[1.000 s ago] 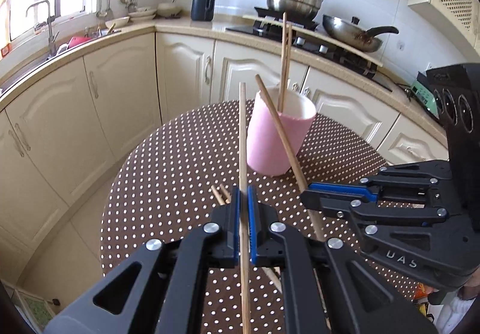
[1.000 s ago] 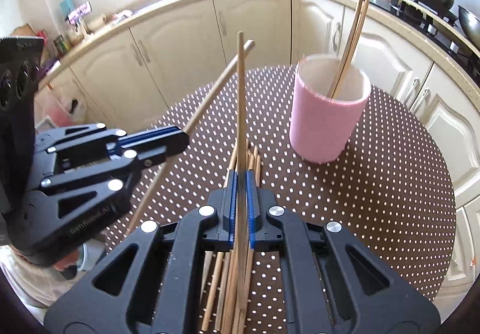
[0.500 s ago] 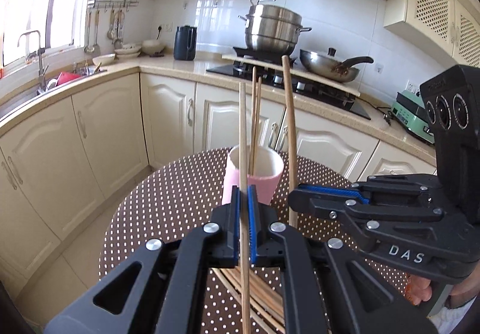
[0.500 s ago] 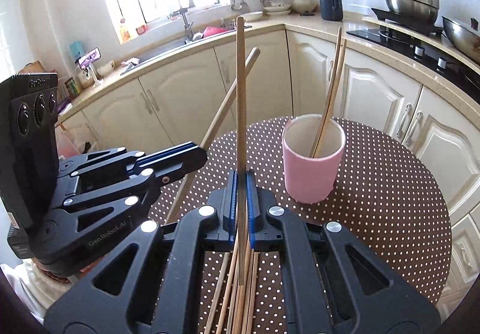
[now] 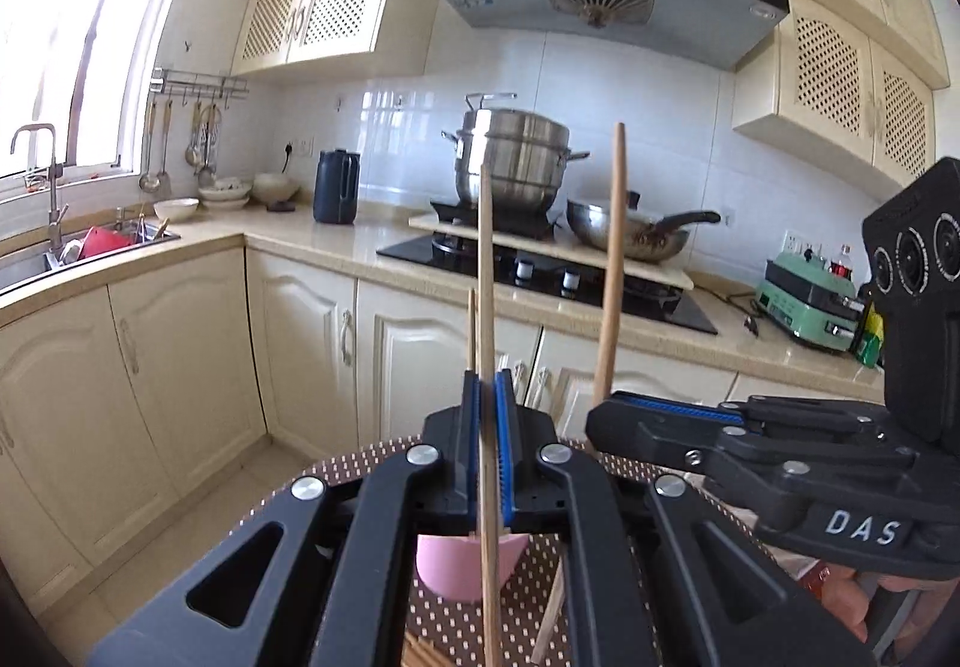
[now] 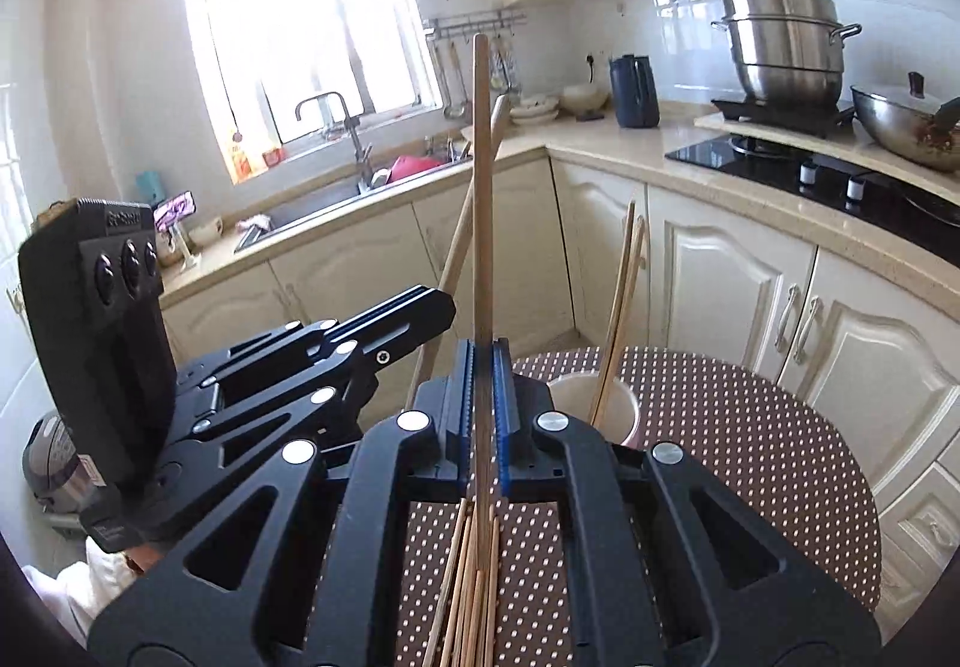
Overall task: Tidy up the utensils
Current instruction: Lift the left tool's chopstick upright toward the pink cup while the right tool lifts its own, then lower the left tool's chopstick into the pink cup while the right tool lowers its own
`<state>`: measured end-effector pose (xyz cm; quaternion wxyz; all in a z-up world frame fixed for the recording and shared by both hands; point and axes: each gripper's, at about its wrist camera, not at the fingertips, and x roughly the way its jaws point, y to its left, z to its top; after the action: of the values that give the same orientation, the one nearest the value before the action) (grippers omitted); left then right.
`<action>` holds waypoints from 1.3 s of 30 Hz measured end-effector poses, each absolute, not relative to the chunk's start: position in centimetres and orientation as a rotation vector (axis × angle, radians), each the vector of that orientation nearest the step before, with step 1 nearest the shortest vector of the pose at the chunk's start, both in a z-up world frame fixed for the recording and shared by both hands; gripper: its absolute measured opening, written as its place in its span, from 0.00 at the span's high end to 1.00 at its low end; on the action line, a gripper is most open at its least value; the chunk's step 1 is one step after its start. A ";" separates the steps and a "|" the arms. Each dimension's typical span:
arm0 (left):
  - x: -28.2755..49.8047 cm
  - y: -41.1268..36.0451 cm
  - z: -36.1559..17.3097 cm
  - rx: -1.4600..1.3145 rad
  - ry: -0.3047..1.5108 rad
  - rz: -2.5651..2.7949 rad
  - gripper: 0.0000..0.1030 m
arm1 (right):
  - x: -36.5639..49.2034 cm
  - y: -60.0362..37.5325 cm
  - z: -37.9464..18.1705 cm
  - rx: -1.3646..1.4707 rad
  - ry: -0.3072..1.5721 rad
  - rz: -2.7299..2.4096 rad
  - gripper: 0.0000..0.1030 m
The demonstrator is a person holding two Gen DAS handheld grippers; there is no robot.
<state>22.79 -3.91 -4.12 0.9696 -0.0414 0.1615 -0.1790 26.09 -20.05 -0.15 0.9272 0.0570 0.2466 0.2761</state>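
White capitals reading "DAS" are printed on the side of the right gripper [image 5: 624, 415] as the left wrist camera sees it; a label on the body of the left gripper [image 6: 420, 307], seen from the right wrist camera, is too blurred to read. Each gripper is clamped on its own single wooden chopstick, blue pads pressed together on the shaft. The left gripper's chopstick [image 5: 487, 319] stands upright from between its fingers, reaching well above them and continuing below. The right gripper's chopstick [image 6: 482, 223] is likewise upright in its own view, while from the left camera it leans slightly. The two grippers are held side by side, close together, both raised above the brown polka-dot table [image 6: 750, 427] and pointing toward the kitchen counter. The pink cup [image 5: 462, 568] sits on the table below and just ahead of the left gripper's fingers, and just ahead and to the right of the right gripper's, with two chopsticks [image 6: 618, 307] already leaning in it. A loose pile of chopsticks [image 6: 474, 595] lies on the table directly beneath the right gripper.
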 end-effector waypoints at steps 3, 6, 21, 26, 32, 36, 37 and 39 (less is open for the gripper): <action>23.8 -3.7 -3.6 -0.122 0.275 -0.362 0.95 | 27.2 -20.8 0.5 0.142 0.473 0.555 0.94; 24.9 -3.8 -3.6 -0.151 0.214 -0.366 0.95 | 28.0 -21.1 1.0 0.145 0.436 0.530 0.94; 30.0 -5.7 -6.3 -0.210 0.070 -0.333 0.95 | 31.8 -23.6 -0.1 0.165 0.371 0.457 0.94; 30.8 -6.3 -7.7 -0.195 0.086 -0.317 0.95 | 32.0 -23.8 -1.4 0.149 0.375 0.443 0.94; 30.4 -6.3 -9.2 -0.169 0.137 -0.320 0.95 | 32.2 -23.6 -3.2 0.157 0.416 0.451 0.94; 29.9 -6.0 -10.2 -0.160 0.180 -0.329 0.95 | 32.1 -22.8 -4.3 0.142 0.440 0.455 0.94; 29.8 -5.9 -10.5 -0.156 0.190 -0.328 0.95 | 32.1 -22.6 -4.5 0.143 0.448 0.454 0.94; 29.6 -5.6 -11.0 -0.151 0.218 -0.324 0.95 | 32.2 -22.4 -5.2 0.141 0.463 0.449 0.94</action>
<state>29.64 -5.60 -10.99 0.9782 -0.0748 0.1083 -0.1607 32.20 -22.37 -5.18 0.9460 0.0694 0.2272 0.2206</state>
